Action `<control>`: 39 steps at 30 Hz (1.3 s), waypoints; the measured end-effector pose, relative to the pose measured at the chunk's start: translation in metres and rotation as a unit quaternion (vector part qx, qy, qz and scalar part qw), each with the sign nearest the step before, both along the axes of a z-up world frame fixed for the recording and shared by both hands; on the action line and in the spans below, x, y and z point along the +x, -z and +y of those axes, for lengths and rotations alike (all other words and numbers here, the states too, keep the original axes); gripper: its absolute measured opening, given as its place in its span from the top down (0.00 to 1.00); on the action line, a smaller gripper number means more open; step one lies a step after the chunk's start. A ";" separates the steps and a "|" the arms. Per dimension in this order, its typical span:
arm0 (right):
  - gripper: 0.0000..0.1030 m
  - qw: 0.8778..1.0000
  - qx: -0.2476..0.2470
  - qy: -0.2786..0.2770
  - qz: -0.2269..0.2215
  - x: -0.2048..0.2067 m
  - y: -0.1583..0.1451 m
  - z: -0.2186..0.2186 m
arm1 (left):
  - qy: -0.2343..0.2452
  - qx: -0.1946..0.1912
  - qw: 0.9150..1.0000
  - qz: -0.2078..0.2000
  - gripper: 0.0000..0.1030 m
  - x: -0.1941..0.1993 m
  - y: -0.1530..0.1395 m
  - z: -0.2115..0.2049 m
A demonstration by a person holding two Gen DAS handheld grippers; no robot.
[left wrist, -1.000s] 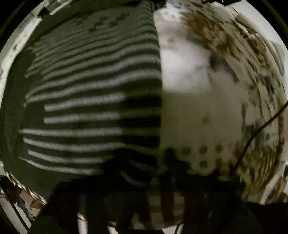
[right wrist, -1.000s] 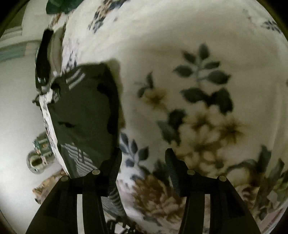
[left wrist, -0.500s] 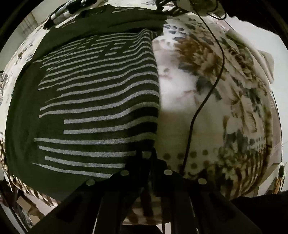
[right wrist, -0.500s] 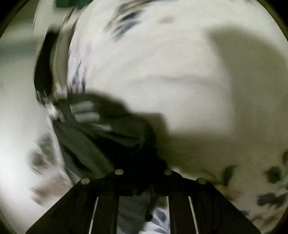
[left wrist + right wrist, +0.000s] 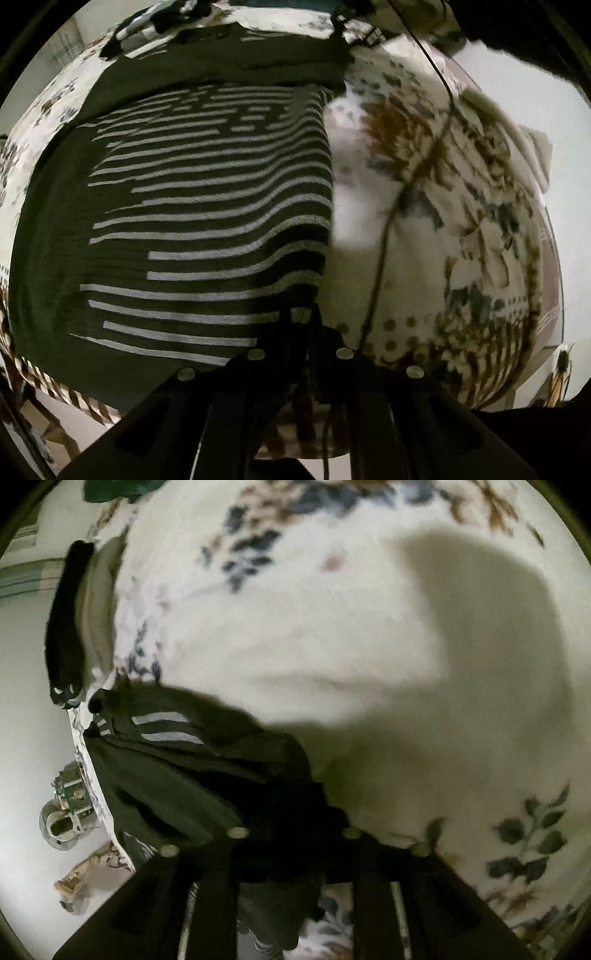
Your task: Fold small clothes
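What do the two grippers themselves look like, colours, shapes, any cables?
Both are black. The left gripper has two narrow fingers rising from a flat, splayed black frame dotted with round pale rivets. A thin black cable trails beside it. The right gripper has the same black frame and pale rivets; its fingers are lost in dark fabric.

The white floral-printed bedspread (image 5: 332, 635) lies bare and open across its middle and toward its far edge. The dark green knit garment with white stripes (image 5: 192, 221) covers the left side. A thin black cable (image 5: 384, 236) crosses the bare cloth beside it.
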State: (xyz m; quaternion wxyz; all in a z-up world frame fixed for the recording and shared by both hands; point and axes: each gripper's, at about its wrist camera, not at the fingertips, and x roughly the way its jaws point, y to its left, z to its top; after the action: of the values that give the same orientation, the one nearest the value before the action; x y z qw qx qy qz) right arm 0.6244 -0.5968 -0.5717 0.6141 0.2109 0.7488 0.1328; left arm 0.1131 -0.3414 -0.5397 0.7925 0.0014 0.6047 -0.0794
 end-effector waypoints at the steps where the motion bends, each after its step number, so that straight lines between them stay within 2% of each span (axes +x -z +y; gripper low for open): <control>1: 0.63 1.000 0.017 0.014 0.005 0.000 0.003 -0.002 | -0.003 -0.004 1.000 -0.003 0.95 0.001 -0.003 0.003; 2: 0.56 0.999 0.038 0.028 0.010 -0.001 0.007 0.000 | -0.005 -0.006 1.000 -0.005 0.95 0.001 -0.005 0.006; 4: 0.56 0.996 0.071 0.046 0.018 -0.006 0.019 -0.002 | -0.009 -0.012 1.000 -0.010 0.95 0.002 -0.010 0.012; 5: 0.65 0.996 0.073 0.054 0.012 -0.009 0.020 -0.003 | -0.011 -0.015 1.000 -0.011 0.95 0.002 -0.012 0.015; 6: 0.87 0.996 0.059 0.068 -0.004 -0.014 0.019 -0.005 | -0.016 -0.022 1.000 -0.011 0.95 0.003 -0.015 0.020; 8: 0.88 0.996 0.047 0.068 -0.021 -0.016 0.009 0.003 | -0.034 -0.039 0.999 -0.011 0.95 0.004 -0.024 0.034; 12: 0.90 0.997 0.005 0.033 -0.068 -0.013 -0.051 0.045 | -0.066 -0.070 0.995 -0.033 0.95 0.010 -0.060 0.079; 17: 0.90 0.993 -0.049 -0.040 -0.100 -0.001 -0.128 0.142 | -0.108 -0.119 0.985 -0.058 0.95 0.017 -0.096 0.159; 20: 0.91 0.985 -0.093 -0.081 -0.124 0.003 -0.171 0.226 | -0.127 -0.139 0.980 -0.067 0.95 0.015 -0.104 0.206; 24: 0.91 0.977 -0.134 -0.099 -0.132 0.012 -0.192 0.327 | -0.165 -0.165 0.970 -0.067 0.95 0.007 -0.098 0.276; 26: 0.91 0.973 -0.158 -0.108 -0.133 0.017 -0.191 0.389 | -0.184 -0.177 0.964 -0.068 0.95 0.003 -0.090 0.306; 28: 0.91 0.966 -0.186 -0.123 -0.130 0.022 -0.177 0.451 | -0.202 -0.184 0.959 -0.071 0.98 -0.002 -0.078 0.341; 31: 0.91 0.957 -0.230 -0.133 -0.116 0.031 -0.134 0.533 | -0.228 -0.192 0.953 -0.061 0.98 -0.006 -0.052 0.381; 32: 0.91 0.955 -0.240 -0.132 -0.111 0.033 -0.116 0.551 | -0.241 -0.207 0.947 -0.050 0.98 -0.006 -0.036 0.397; 34: 0.89 0.963 -0.229 -0.120 -0.079 0.038 -0.078 0.580 | -0.276 -0.214 0.937 -0.025 0.98 -0.009 -0.006 0.424; 36: 0.82 0.977 -0.182 -0.102 -0.045 0.035 -0.050 0.594 | -0.306 -0.215 0.928 0.008 0.97 -0.015 0.020 0.448; 37: 0.80 0.982 -0.162 -0.092 -0.040 0.029 -0.046 0.597 | -0.319 -0.212 0.923 0.024 0.96 -0.020 0.030 0.459; 39: 0.65 0.985 -0.138 -0.089 -0.044 0.010 -0.050 0.599 | -0.328 -0.206 0.921 0.033 0.91 -0.029 0.036 0.471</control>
State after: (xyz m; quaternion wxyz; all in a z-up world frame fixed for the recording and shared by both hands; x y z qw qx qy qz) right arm 0.6347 0.0021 -0.5220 0.6558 0.0510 0.7477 0.0914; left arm 0.0839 0.1294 -0.5755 0.7363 -0.3630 0.5677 0.0619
